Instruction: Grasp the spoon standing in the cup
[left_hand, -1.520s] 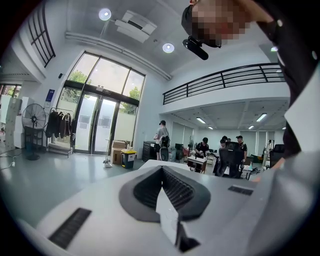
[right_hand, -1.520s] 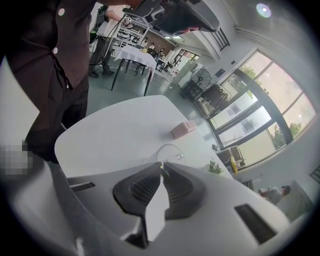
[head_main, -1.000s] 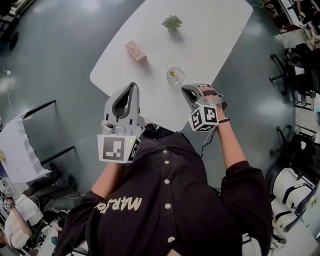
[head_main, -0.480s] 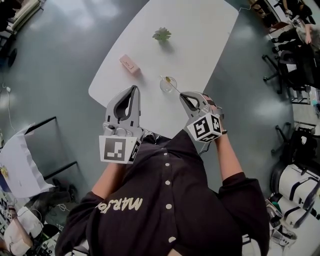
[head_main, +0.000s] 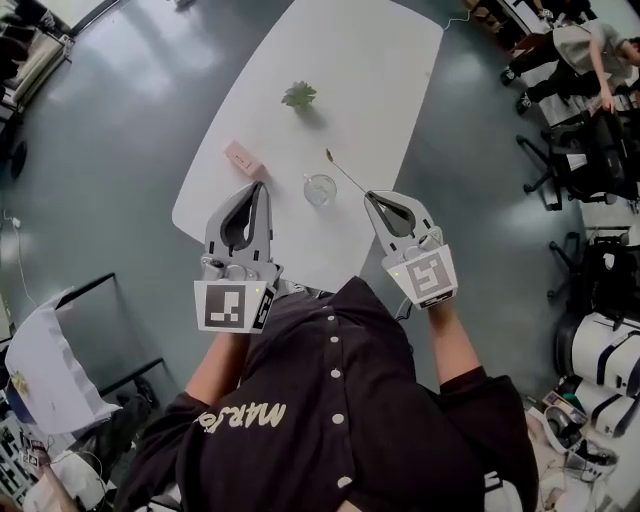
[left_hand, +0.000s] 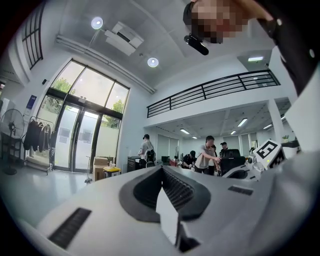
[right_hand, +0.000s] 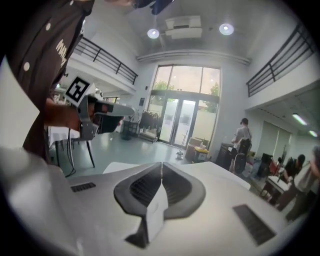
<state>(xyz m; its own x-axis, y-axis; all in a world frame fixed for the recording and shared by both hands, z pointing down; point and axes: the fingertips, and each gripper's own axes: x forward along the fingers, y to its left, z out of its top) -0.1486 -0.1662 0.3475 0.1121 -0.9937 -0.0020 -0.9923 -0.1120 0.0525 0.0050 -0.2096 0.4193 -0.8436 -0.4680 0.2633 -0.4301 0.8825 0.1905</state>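
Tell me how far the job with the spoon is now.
Done: the right gripper is shut on the spoon, which is out of the cup. In hand: the spoon, held over the table. Left: nothing of the grasp; the left gripper is shut, empty.

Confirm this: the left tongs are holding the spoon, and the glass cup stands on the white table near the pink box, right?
No: the right tongs, not the left tongs, hold the spoon, as the head view shows. The glass cup does stand on the white table near the pink box.
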